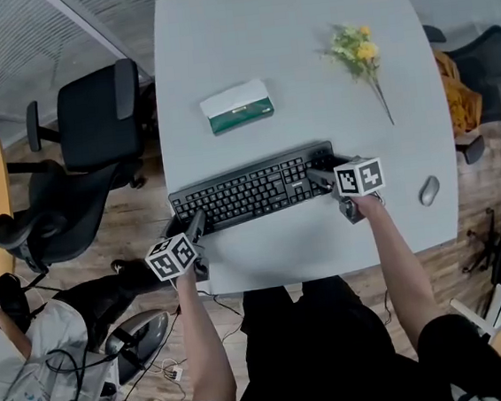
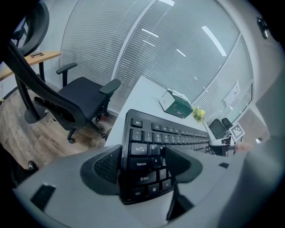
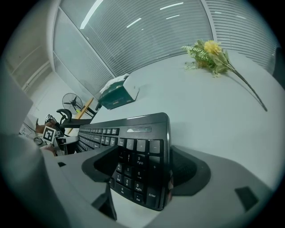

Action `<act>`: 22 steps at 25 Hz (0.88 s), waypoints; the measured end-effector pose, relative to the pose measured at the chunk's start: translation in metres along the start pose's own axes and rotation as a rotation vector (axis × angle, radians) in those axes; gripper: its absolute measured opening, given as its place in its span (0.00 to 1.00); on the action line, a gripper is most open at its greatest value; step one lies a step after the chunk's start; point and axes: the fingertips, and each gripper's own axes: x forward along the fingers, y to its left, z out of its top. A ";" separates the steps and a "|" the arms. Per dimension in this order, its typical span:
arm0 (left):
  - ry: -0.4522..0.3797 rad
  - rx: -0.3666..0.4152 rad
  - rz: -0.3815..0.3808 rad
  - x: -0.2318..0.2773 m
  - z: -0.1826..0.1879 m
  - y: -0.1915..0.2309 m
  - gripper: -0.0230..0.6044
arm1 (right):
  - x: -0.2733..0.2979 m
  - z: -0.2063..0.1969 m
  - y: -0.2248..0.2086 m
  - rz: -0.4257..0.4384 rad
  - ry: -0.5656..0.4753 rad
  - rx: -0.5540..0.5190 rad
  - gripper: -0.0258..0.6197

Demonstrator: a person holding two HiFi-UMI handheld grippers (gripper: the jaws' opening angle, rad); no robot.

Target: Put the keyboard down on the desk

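Keyboard sat slantwise by the tabletop's near edge, whether resting or raised unclear; left gripper clamped its Ctrl end at the near-left corner; right gripper clamped its number-pad end; a mouse lay near the right edge.

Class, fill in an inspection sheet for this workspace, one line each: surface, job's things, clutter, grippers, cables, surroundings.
Surface: pale grey desk, mostly bare.
Job's things: black keyboard near the desk's front edge, held at both ends; whether it rests on the desk cannot be told.
Clutter: green-and-white tissue box, yellow flower sprig, grey mouse.
Grippers: left gripper shut on the keyboard's left end; right gripper shut on its right end.
Cables: nothing seen on the desk; loose cables on the floor.
Surroundings: black office chair left of the desk; wooden floor.
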 end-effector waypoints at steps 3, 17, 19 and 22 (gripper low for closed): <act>0.009 -0.001 0.008 -0.001 -0.003 0.000 0.50 | 0.001 0.000 -0.001 -0.003 0.007 -0.015 0.61; -0.009 0.057 0.096 -0.020 -0.002 0.002 0.51 | -0.006 0.003 0.002 -0.015 0.012 -0.076 0.57; -0.023 0.059 0.099 -0.025 0.002 0.001 0.51 | -0.007 0.007 0.006 -0.016 0.007 -0.088 0.57; -0.043 0.075 0.106 -0.030 0.000 -0.014 0.51 | -0.018 0.008 0.005 -0.002 -0.011 -0.108 0.55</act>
